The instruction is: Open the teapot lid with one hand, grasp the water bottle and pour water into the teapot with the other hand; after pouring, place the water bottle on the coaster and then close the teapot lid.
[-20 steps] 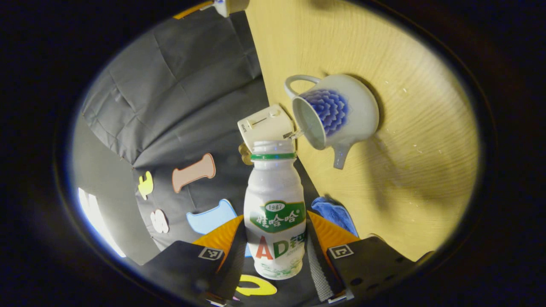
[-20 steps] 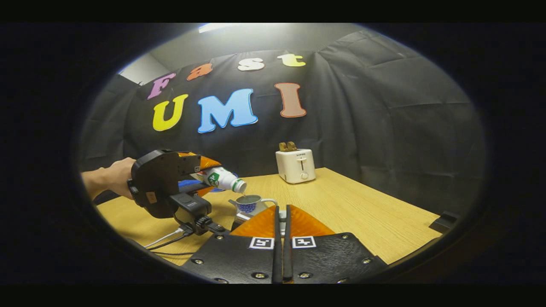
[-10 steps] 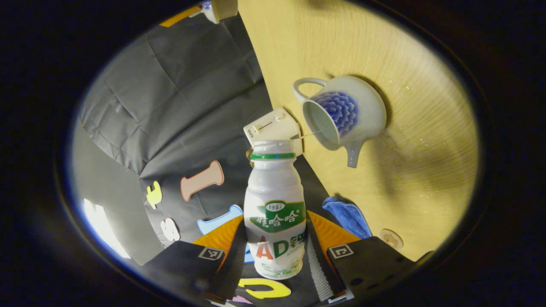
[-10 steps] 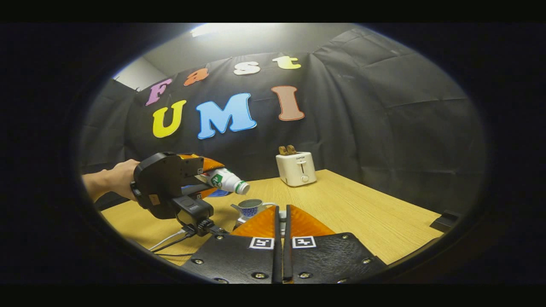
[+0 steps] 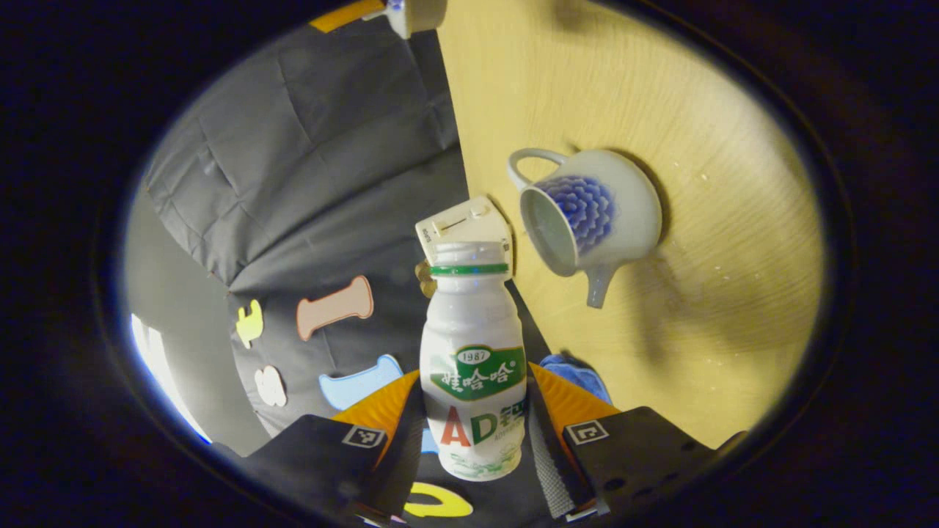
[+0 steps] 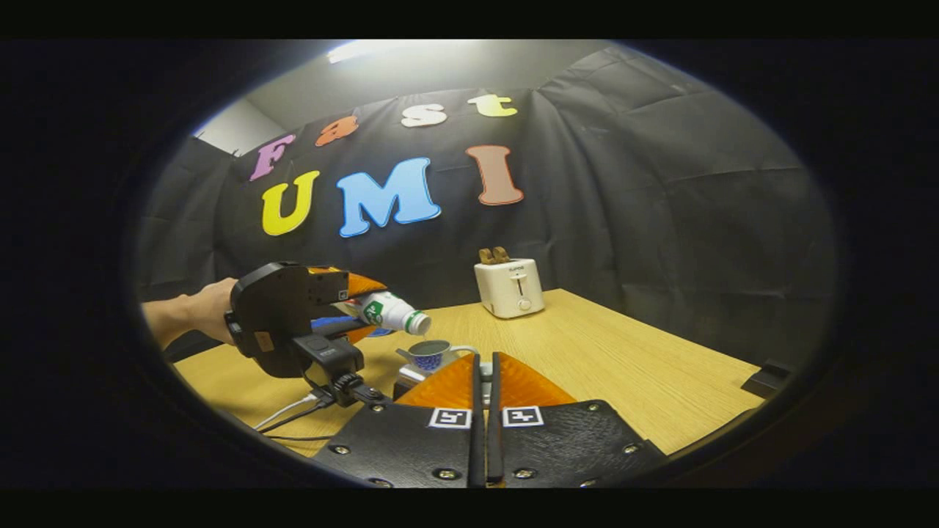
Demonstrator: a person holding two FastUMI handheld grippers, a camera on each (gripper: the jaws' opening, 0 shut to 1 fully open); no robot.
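Observation:
My left gripper is shut on a white plastic water bottle with a green neck ring and no cap. The right gripper view shows the bottle lying nearly on its side, mouth just above the teapot. The white teapot with a blue pattern stands open on the wooden table. My right gripper is held near the teapot with its jaws together on a small white piece, the teapot lid. A blue mat lies behind the bottle.
A white toaster holding bread stands at the back of the table. A person's hand holds the left gripper, and cables trail from it across the table's near left. A dark block sits at the right edge.
The bottle's mouth lifted a little from the teapot, then came back down close to it. The thin stream seen earlier is hard to see now. The right gripper stayed put.

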